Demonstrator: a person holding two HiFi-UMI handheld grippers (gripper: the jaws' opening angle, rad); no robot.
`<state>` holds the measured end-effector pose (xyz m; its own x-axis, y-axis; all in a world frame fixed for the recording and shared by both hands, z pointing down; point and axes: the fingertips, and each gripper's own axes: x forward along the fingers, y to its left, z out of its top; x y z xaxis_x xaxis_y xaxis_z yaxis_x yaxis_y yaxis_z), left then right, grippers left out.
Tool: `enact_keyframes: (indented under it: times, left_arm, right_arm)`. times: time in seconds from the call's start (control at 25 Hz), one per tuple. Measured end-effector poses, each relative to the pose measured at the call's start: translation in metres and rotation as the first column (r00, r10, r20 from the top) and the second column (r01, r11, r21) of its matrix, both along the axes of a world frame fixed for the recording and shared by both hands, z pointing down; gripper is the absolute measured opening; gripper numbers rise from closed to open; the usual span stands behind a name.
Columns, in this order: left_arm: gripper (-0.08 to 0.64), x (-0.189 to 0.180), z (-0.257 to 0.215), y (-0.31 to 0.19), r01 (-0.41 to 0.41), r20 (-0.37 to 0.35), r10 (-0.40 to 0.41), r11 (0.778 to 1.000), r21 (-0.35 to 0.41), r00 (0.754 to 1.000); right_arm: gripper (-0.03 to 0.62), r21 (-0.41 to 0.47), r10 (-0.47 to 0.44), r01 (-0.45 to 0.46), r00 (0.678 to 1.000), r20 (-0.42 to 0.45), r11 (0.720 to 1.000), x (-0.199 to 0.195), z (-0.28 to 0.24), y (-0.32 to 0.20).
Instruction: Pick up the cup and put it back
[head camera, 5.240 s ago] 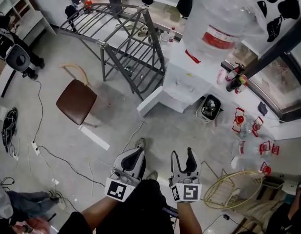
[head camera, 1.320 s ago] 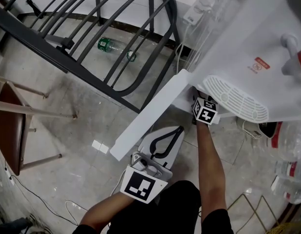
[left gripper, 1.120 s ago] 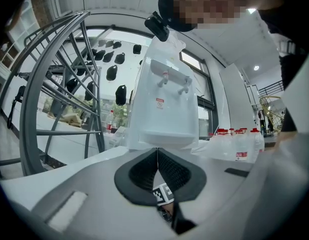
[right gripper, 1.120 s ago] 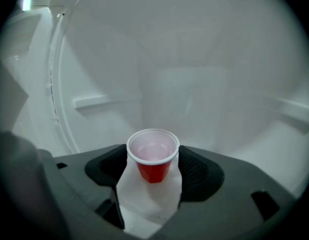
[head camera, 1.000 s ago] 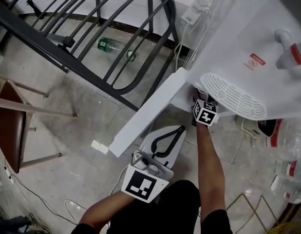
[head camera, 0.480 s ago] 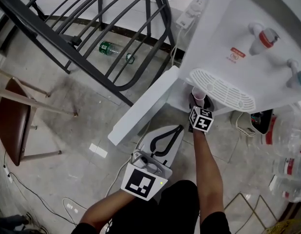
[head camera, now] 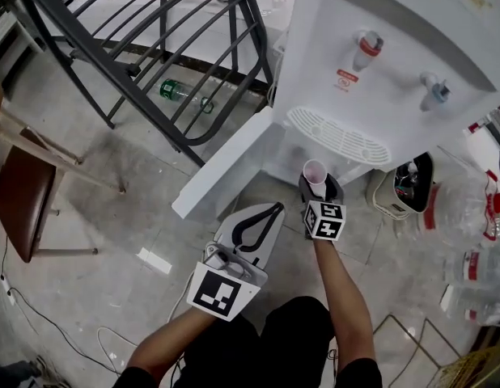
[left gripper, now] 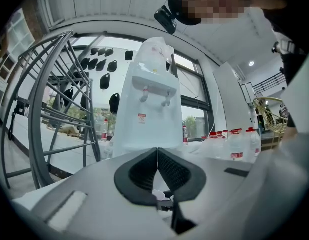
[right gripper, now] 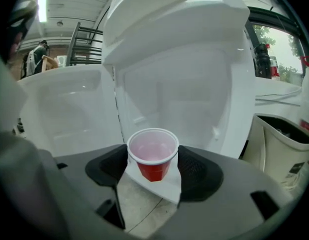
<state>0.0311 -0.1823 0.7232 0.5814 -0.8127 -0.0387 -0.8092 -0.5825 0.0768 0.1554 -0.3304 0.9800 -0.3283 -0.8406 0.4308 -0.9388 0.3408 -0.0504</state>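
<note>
A small red cup with a white inside sits upright between the jaws of my right gripper, which is shut on it. In the head view the cup shows just in front of the white water dispenser, below its drip grille and outside the open lower cabinet. My left gripper hangs lower left of the cup with its jaws shut and nothing between them; the left gripper view shows its pads closed together.
The dispenser's white cabinet door swings open to the left. A dark metal rack stands at the back left with a green bottle on the floor under it. A brown chair is at left, a bin and water bottles at right.
My right gripper has drawn back out of the dispenser's lower cabinet with the cup held in it. The head view has tilted up, showing more of the dispenser front. The left gripper stays.
</note>
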Motion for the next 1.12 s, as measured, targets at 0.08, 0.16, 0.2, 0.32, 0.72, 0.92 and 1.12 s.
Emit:
enact_keyframes:
  times: [0.08,0.16,0.2,0.32,0.72,0.92,1.12]
  left_arm:
    - [0.008,0.002,-0.002,0.007,-0.009,0.017,0.008,1.000,0.004,1.000]
    - [0.008,0.006,-0.004,0.014,-0.017,0.042,0.016,1.000,0.015,0.999]
    - [0.008,0.008,-0.006,0.018,-0.021,0.052,0.020,1.000,0.020,0.998]
    - [0.008,0.010,-0.014,0.023,-0.022,0.056,0.021,1.000,0.013,0.998]
    - [0.008,0.002,-0.066,0.024,-0.019,0.096,0.014,0.998,0.053,0.995]
    - [0.008,0.006,-0.092,0.020,-0.025,0.092,0.019,0.997,0.070,0.996]
    - [0.008,0.013,-0.117,0.018,-0.029,0.085,0.021,0.995,0.098,0.996]
  right_arm:
    - [0.301,-0.001,-0.025,0.025,1.000,0.009,1.000,0.001,-0.014,0.017]
    - [0.299,-0.002,-0.050,0.050,0.998,0.027,0.999,0.000,-0.030,0.035]
    - [0.299,-0.003,-0.062,0.062,0.997,0.037,0.998,0.000,-0.039,0.044]
    - [0.299,0.001,-0.104,0.104,0.993,0.053,0.995,-0.001,-0.068,0.069]
    - [0.298,0.048,-0.224,0.221,0.972,0.066,0.974,-0.011,-0.179,0.128]
    - [0.298,0.065,-0.230,0.226,0.970,0.073,0.972,-0.001,-0.235,0.133]
    - [0.298,0.112,-0.226,0.216,0.971,0.083,0.970,0.014,-0.289,0.118]
